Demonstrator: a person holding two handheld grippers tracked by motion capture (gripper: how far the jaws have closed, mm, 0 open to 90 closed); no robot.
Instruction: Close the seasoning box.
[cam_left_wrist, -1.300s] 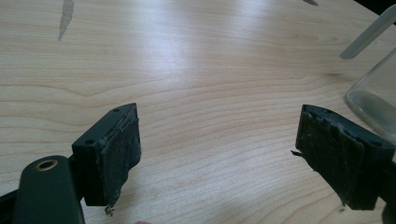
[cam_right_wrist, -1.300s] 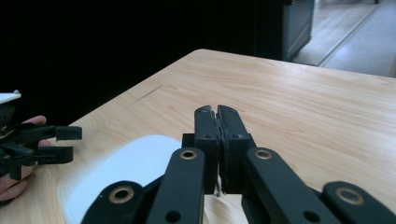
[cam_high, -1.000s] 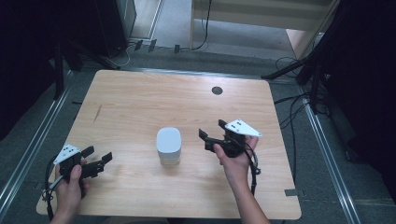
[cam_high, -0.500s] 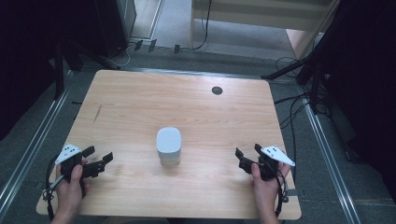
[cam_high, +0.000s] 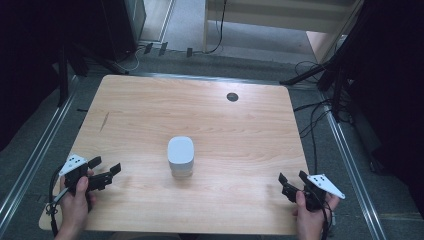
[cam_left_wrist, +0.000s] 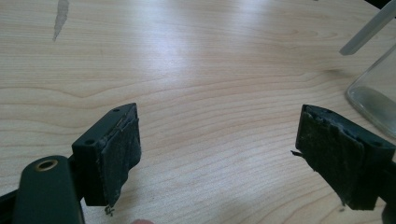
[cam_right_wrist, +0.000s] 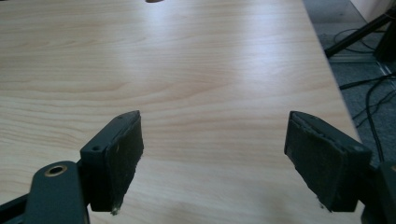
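Note:
A clear container with a white square lid (cam_high: 180, 155) stands upright near the middle of the wooden table (cam_high: 210, 115). Its glassy lower corner (cam_left_wrist: 376, 91) enters the left gripper view at the right edge. My left gripper (cam_high: 105, 167) rests near the table's front left corner, open, with nothing between its jaws (cam_left_wrist: 219, 158). My right gripper (cam_high: 292, 180) is at the front right corner, also open and empty (cam_right_wrist: 212, 158). Both grippers are well apart from the container.
A small dark round hole (cam_high: 232, 96) sits in the tabletop toward the back right. A dark scuff mark (cam_high: 104, 121) lies on the left side. Cables (cam_high: 315, 115) trail on the floor to the right of the table, and metal rails (cam_high: 35, 160) run along both sides.
My right gripper has drawn back from beside the container to the front right corner of the table. The left gripper and the container have stayed put.

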